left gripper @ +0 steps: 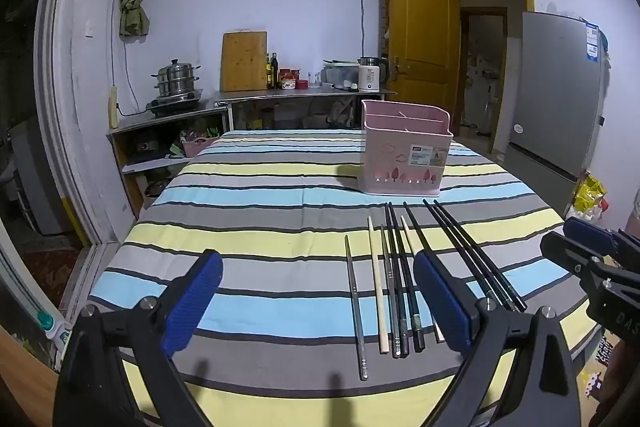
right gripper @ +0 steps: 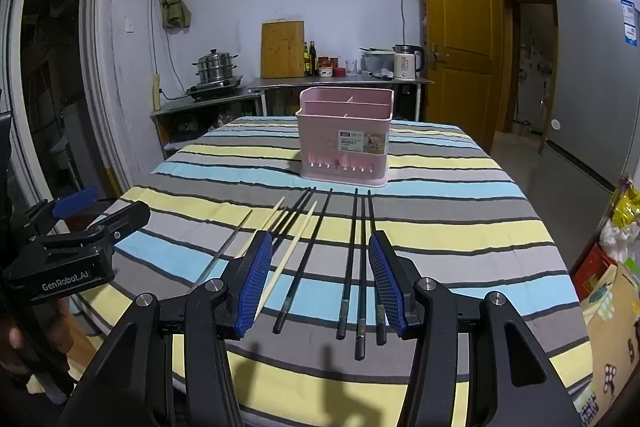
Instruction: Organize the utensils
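Several chopsticks lie side by side on the striped tablecloth: black ones point(left gripper: 400, 267) point(right gripper: 352, 259), pale wooden ones point(left gripper: 376, 283) point(right gripper: 292, 251) and a metal one point(left gripper: 354, 303) point(right gripper: 228, 247). A pink utensil basket point(left gripper: 404, 155) point(right gripper: 344, 139) with divided compartments stands upright behind them. My left gripper point(left gripper: 318, 301) is open and empty, hovering above the table to the left of the chopsticks. My right gripper point(right gripper: 320, 283) is open and empty, low over the near ends of the chopsticks, its blue pads point(right gripper: 256, 279) straddling several of them.
The table point(left gripper: 240, 211) point(right gripper: 460, 211) is covered in a blue, yellow and grey striped cloth. Behind it stand a counter with a steamer pot point(left gripper: 176, 79), cutting board point(left gripper: 244, 61), bottles and kettle point(right gripper: 406, 63). A fridge point(left gripper: 560, 87) and open door point(right gripper: 460, 19) are at right.
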The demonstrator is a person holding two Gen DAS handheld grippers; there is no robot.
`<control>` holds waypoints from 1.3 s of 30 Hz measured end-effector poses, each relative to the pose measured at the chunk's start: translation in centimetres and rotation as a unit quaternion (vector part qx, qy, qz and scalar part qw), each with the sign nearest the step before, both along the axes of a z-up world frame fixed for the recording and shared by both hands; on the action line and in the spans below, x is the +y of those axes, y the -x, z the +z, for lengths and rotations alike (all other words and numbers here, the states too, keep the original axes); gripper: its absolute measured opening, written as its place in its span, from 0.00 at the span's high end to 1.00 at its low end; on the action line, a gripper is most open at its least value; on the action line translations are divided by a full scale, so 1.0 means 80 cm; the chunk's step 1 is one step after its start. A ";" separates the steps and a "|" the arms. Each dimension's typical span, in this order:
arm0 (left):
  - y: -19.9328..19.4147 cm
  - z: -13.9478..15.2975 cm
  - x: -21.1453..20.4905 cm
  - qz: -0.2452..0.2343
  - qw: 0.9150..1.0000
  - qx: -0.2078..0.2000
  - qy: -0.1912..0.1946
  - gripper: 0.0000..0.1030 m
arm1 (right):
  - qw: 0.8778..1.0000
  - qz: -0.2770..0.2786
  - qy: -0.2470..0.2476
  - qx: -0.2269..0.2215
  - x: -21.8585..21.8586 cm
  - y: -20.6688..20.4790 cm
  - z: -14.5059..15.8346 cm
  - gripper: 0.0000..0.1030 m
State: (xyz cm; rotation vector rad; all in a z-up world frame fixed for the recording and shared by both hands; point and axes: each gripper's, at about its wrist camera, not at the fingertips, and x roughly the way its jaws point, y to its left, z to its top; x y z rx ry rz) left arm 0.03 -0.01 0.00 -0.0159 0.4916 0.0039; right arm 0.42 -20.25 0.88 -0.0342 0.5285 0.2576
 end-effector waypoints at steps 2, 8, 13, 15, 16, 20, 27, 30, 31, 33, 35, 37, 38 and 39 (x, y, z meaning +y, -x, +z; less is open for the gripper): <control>-0.001 0.000 0.000 0.000 1.000 0.000 0.002 0.05 | 1.000 0.000 0.000 -0.001 0.000 0.000 0.000 0.50; -0.003 0.001 -0.004 0.001 1.000 -0.002 0.003 0.05 | 1.000 0.001 0.000 0.000 0.001 0.000 0.000 0.50; -0.001 -0.001 -0.001 -0.001 1.000 -0.002 0.005 0.05 | 1.000 0.000 -0.002 -0.001 0.000 0.000 0.000 0.50; -0.002 -0.002 -0.001 -0.002 1.000 -0.002 0.006 0.05 | 1.000 0.000 -0.001 -0.001 0.000 0.000 0.000 0.50; -0.002 -0.002 -0.001 -0.002 1.000 -0.002 0.006 0.05 | 1.000 0.000 -0.002 -0.001 0.000 0.000 0.000 0.50; -0.002 -0.003 -0.001 -0.002 1.000 -0.002 0.007 0.05 | 1.000 0.000 -0.001 0.000 0.001 0.000 0.000 0.50; -0.002 -0.003 -0.001 -0.001 1.000 -0.003 0.006 0.05 | 1.000 0.000 -0.001 -0.001 0.001 0.000 -0.001 0.50; 0.001 0.001 0.001 -0.001 1.000 -0.003 0.006 0.05 | 1.000 0.000 -0.001 0.000 0.001 -0.001 -0.001 0.50; 0.001 0.001 0.001 -0.001 1.000 -0.003 0.006 0.05 | 1.000 0.000 -0.001 0.000 0.001 0.000 -0.001 0.50; 0.001 0.001 0.001 -0.001 1.000 -0.004 0.006 0.05 | 1.000 0.000 -0.001 0.000 0.001 0.000 -0.001 0.50; 0.001 0.001 0.001 -0.001 1.000 -0.004 0.006 0.05 | 1.000 0.000 -0.001 -0.001 0.001 -0.001 -0.001 0.50; 0.001 0.001 0.001 -0.001 1.000 -0.004 0.006 0.05 | 1.000 0.001 -0.001 0.000 0.001 -0.001 -0.001 0.50; 0.001 0.001 0.001 -0.001 1.000 -0.003 0.006 0.05 | 1.000 0.001 -0.001 -0.001 0.001 0.000 -0.001 0.50; 0.001 0.001 0.001 -0.001 1.000 -0.004 0.006 0.05 | 1.000 0.001 -0.001 -0.001 0.001 0.000 -0.001 0.50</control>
